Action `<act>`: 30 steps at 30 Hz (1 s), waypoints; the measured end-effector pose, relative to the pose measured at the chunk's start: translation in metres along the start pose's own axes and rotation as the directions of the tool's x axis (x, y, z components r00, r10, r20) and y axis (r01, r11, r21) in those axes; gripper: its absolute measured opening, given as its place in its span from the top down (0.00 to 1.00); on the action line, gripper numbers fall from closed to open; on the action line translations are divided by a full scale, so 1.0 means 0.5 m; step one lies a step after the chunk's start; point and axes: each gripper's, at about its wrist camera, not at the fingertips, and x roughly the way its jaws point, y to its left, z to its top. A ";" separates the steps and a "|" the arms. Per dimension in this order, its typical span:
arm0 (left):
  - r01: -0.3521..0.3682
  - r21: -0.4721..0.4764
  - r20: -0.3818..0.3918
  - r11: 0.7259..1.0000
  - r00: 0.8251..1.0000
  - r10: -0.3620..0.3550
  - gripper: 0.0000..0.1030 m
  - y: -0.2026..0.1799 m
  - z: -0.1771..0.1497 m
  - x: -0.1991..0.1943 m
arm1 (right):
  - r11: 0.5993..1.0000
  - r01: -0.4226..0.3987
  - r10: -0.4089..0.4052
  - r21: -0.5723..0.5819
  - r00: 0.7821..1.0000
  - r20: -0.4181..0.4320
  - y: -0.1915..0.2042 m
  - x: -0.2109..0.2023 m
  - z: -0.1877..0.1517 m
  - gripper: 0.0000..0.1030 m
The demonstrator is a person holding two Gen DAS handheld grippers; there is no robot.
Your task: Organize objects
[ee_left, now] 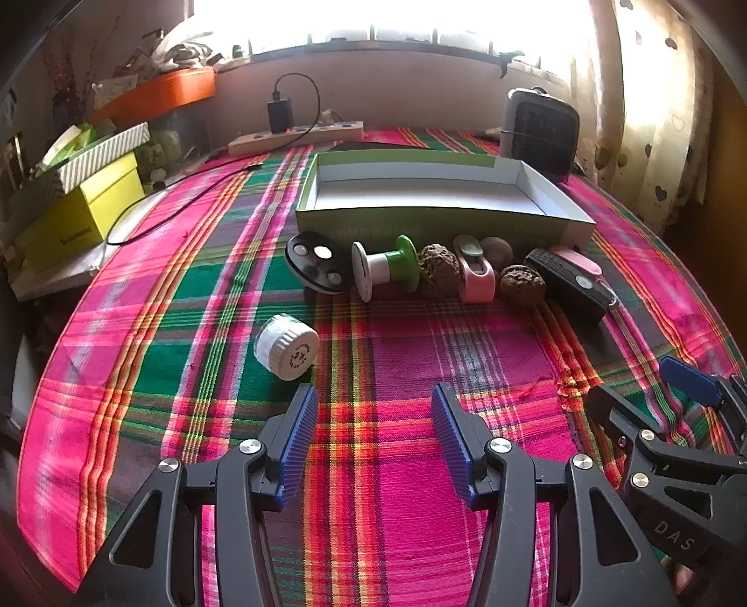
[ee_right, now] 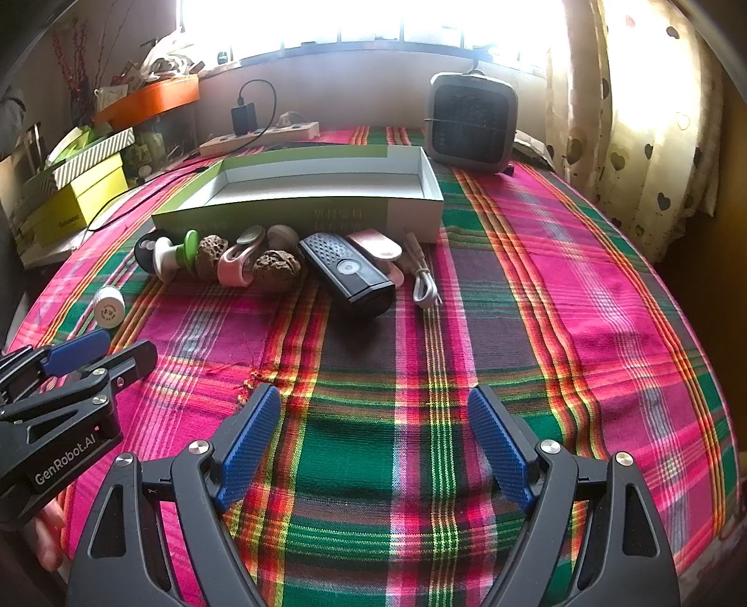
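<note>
Only the right wrist view shows the white cable right of the black remote, the row lying before the box, while both grippers hover released, grasping nothing.

Lighting: strong daylight from the window far ahead of each claw, blown out white. Fisheye bending and dark vignette at edges; centre sharp.
</note>
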 end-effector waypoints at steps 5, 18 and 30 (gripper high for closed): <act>0.020 0.010 -0.011 1.000 1.000 -0.020 0.52 0.004 0.002 0.000 | 1.000 -0.014 0.014 -0.009 1.000 -0.009 -0.007 0.006 0.011 0.20; 0.068 -0.014 -0.005 0.998 0.998 -0.069 0.52 0.045 0.009 -0.017 | 0.996 -0.083 0.082 0.037 0.997 0.013 -0.074 -0.011 0.019 0.21; 0.111 -0.073 -0.006 0.991 0.994 -0.112 0.52 0.094 0.033 -0.005 | 0.999 0.021 -0.022 0.033 0.999 0.032 -0.127 0.002 0.086 0.33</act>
